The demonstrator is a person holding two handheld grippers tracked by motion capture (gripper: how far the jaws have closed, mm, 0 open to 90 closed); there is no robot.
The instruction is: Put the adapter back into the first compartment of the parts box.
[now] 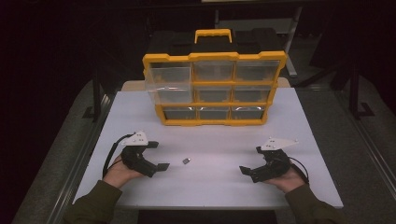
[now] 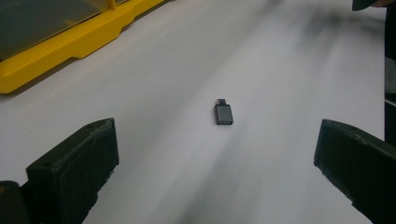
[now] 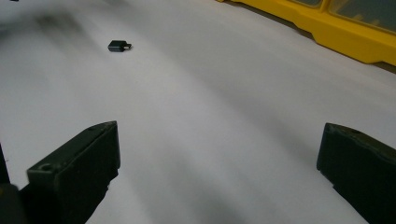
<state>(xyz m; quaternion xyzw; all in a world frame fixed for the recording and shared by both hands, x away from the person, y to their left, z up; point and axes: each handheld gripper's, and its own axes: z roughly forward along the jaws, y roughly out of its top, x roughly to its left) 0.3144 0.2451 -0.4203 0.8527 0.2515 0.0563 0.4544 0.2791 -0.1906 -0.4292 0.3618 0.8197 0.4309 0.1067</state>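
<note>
A: Left tongs (image 1: 159, 155), status?

B: Jaws spread wide, nothing between them. Held in the person's left hand (image 1: 119, 171), low over the white surface (image 1: 210, 186), near left side.

A: And the small dark piece?

B: A small grey adapter (image 1: 186, 161), lying flat on the surface just right of the left tongs, not touching them. In the left gripper view it sits ahead of the jaws, roughly centred between them (image 2: 223, 113), with its narrow plug end pointing away from the camera.

A: Right tongs (image 1: 251, 160)?

B: Also gaping, empty. Near right side, in the right hand (image 1: 286, 179), well apart from the adapter. The right gripper view shows the adapter far off to the upper left (image 3: 118, 45).

A: Anything at the far side?

B: Yellow-framed organizer case (image 1: 214, 88) standing upright, handle on top, clear drawers in three rows. The top-left drawer (image 1: 169, 78) is pulled out toward the near side; the rest sit flush. Contents too dim to read.
</note>
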